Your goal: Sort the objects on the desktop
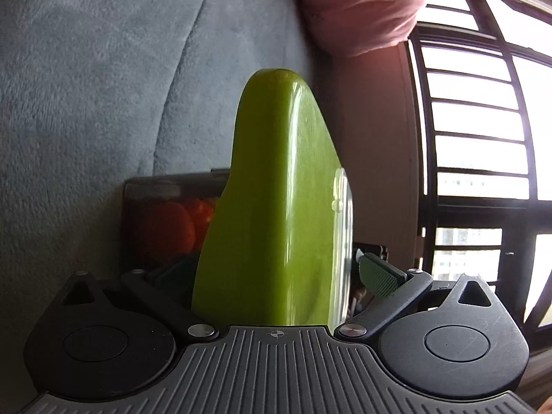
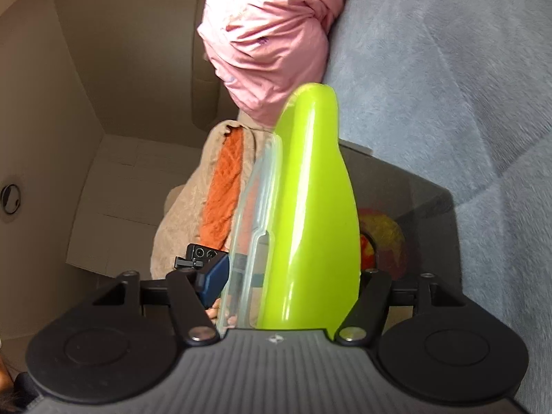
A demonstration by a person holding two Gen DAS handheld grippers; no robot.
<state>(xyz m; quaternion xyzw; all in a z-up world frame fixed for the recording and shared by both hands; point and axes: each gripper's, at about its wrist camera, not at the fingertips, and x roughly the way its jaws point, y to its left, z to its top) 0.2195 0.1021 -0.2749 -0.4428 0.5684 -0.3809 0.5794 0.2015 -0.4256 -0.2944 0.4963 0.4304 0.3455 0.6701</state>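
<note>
The left gripper (image 1: 276,276) has its jaws clamped on a green box (image 1: 272,207), a glossy, smooth plastic thing with rounded corners and a clear lid (image 1: 341,241) along its right edge. One green ribbed pad (image 1: 379,276) shows just beside the lid; the other is hidden behind the box. The right gripper (image 2: 286,276) has its jaws closed on the same box (image 2: 310,214) from the other end, clear lid (image 2: 255,227) to its left, with one blue pad (image 2: 215,277) visible beside the lid. So the box is held in the air between two grippers. Behind it lies a dark translucent bin (image 1: 162,220) with blurred orange shapes inside. Beyond are a grey fleecy blanket (image 1: 103,86), one pink crumpled cloth (image 2: 265,34), a tan and orange knit (image 2: 220,179), and a barred window (image 1: 483,138).
</note>
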